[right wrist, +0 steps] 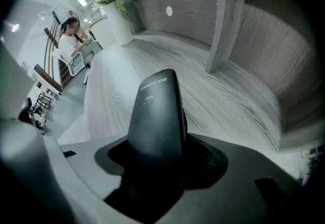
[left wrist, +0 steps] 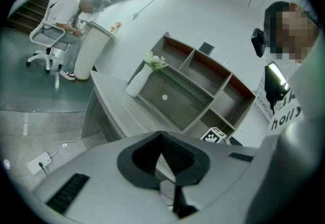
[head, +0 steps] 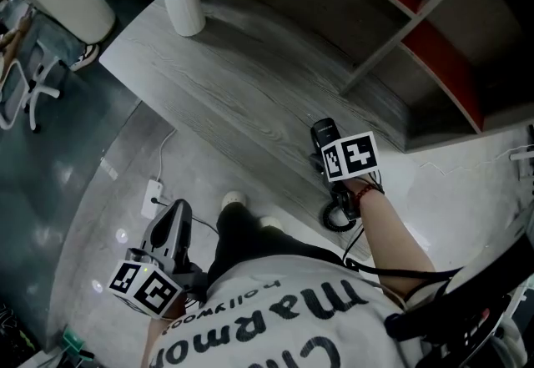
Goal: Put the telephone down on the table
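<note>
The telephone [head: 324,134] is a black handset, and my right gripper [head: 327,148] is shut on it. It is held just above the grey wood table [head: 234,83], near the table's front edge. In the right gripper view the telephone [right wrist: 156,111] sticks out from between the jaws of the right gripper [right wrist: 157,156] and points along the tabletop [right wrist: 228,101]. A black cable loop [head: 338,216] hangs under my right wrist. My left gripper [head: 173,212] hangs low at my left side over the floor. Its jaws meet in the left gripper view [left wrist: 165,159] with nothing between them.
A white vase [head: 183,3] of flowers stands at the table's far left end. A shelf unit [head: 417,16] with red-edged boards backs the table. On the floor lie a white power strip [head: 152,195] and a white chair [head: 25,83]. A person [left wrist: 68,14] sits far off.
</note>
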`<action>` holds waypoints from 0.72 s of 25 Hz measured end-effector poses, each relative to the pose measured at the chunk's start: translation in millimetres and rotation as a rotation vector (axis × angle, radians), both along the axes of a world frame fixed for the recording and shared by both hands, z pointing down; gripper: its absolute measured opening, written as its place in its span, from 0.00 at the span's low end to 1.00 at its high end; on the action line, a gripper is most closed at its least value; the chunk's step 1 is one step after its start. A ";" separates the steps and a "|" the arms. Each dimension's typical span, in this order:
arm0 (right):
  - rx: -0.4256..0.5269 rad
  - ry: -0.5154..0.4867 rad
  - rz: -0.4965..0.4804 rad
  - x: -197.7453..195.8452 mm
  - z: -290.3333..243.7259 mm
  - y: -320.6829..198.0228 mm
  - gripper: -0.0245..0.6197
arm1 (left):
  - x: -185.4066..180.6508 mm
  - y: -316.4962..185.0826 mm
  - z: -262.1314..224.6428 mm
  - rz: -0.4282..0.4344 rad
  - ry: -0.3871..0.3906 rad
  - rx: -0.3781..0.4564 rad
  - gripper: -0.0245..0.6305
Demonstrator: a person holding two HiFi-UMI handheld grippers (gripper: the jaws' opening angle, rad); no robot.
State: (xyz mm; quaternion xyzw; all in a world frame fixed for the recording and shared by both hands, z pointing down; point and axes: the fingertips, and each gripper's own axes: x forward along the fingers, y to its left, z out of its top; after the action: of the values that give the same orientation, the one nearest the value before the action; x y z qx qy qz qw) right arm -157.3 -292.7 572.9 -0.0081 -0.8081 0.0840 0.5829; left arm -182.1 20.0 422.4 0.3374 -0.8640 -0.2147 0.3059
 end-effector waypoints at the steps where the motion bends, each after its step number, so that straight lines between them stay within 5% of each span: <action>1: 0.005 0.002 -0.004 0.0 0.1 0.2 0.47 | -0.1 -0.5 0.1 0.001 0.001 0.001 0.05; 18: 0.081 0.043 -0.101 1.8 3.1 2.2 0.48 | 0.8 4.8 1.1 -0.009 0.002 0.006 0.05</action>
State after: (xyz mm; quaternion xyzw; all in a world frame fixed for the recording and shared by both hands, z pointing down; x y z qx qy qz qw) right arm -155.4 -290.5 576.0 -0.0237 -0.7968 0.0218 0.6034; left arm -181.3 24.8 423.5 0.3342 -0.8646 -0.2189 0.3048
